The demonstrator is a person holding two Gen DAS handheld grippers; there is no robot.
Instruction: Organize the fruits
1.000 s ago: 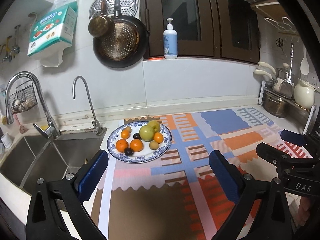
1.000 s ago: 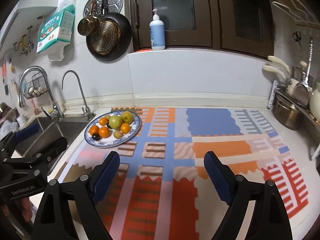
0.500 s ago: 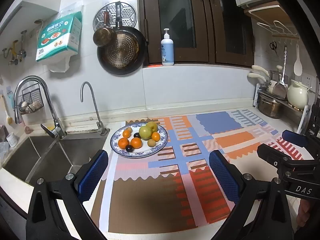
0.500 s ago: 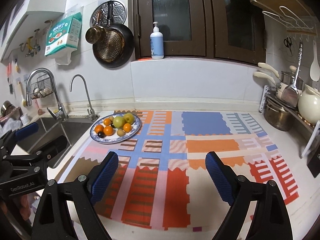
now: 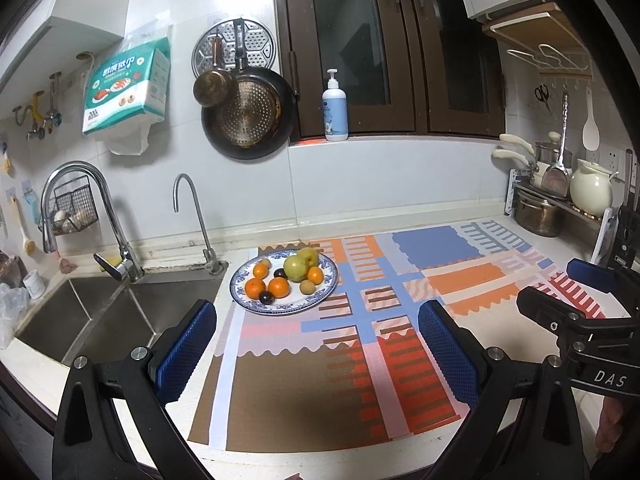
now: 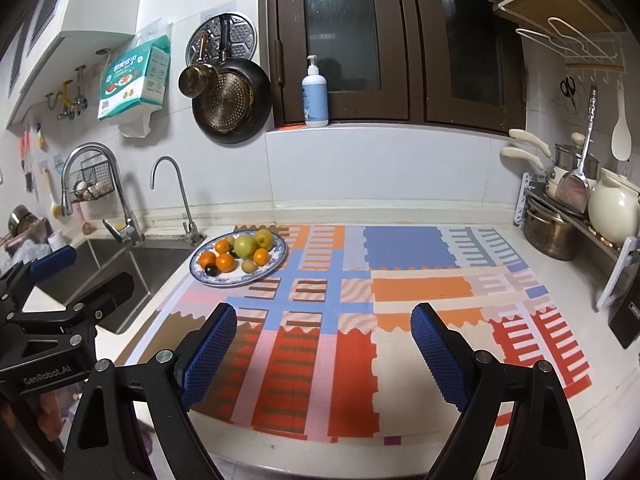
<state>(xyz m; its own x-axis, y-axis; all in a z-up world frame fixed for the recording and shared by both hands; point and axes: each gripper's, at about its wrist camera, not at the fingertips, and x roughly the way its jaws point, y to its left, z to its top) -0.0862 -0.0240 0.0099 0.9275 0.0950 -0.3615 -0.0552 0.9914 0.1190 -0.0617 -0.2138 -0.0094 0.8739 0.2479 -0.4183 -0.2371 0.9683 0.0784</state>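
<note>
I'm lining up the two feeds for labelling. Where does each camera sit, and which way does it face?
Left wrist: on the left tongs, facing the counter's patterned mat, nearer the sink; its open blue fingers show, right tongs at right.
Right wrist: on the right tongs, facing further right along the mat; open fingers show, left tongs at left.
Shared: fruit plate, both faucets, hanging pan, soap bottle.

My two wrist cameras look slightly downward over my kitchen counter toward the tiled back wall, from well back; both share the patterned mat (image 5: 380, 320), fruit plate (image 6: 276, 262) and sink (image 5: 100, 312).
</note>
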